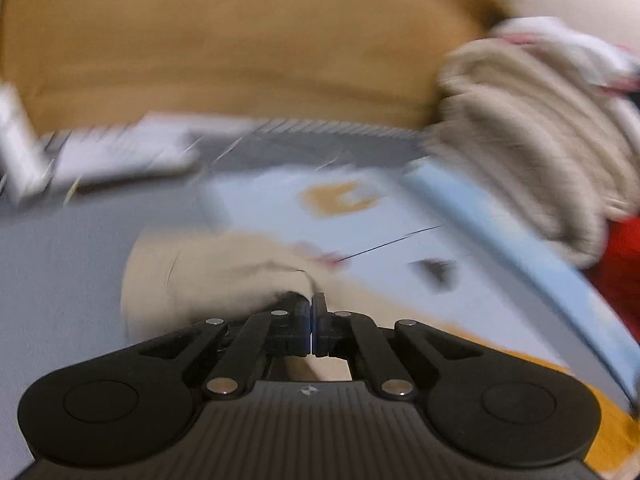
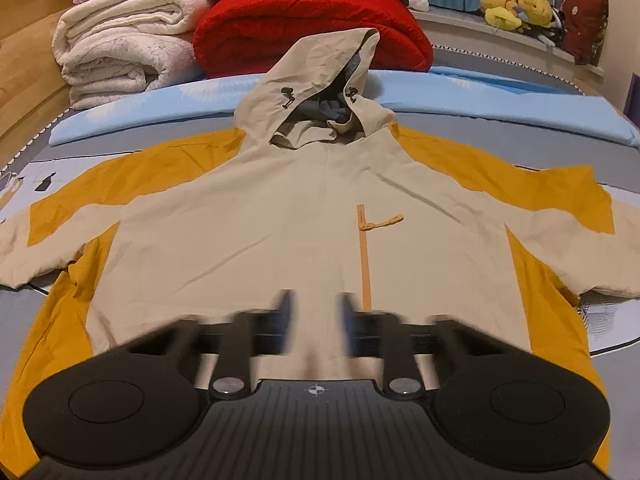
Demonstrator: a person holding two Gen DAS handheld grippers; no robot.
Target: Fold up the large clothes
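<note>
Now at the near hem of beige-and-mustard hooded jacket, spread flat on grey-and-blue bed. Hood far, hem near, long axis straight ahead of right tool. Released: blurred jaws apart, hem cloth between but not visibly pinched. Left tool clenched at beige sleeve cuff, seemingly gripping its edge, though heavily blurred. Sleeves out crosswise. Folded white blankets and red fleece blanket beyond hood. Open room over torso for folding inward.
</note>
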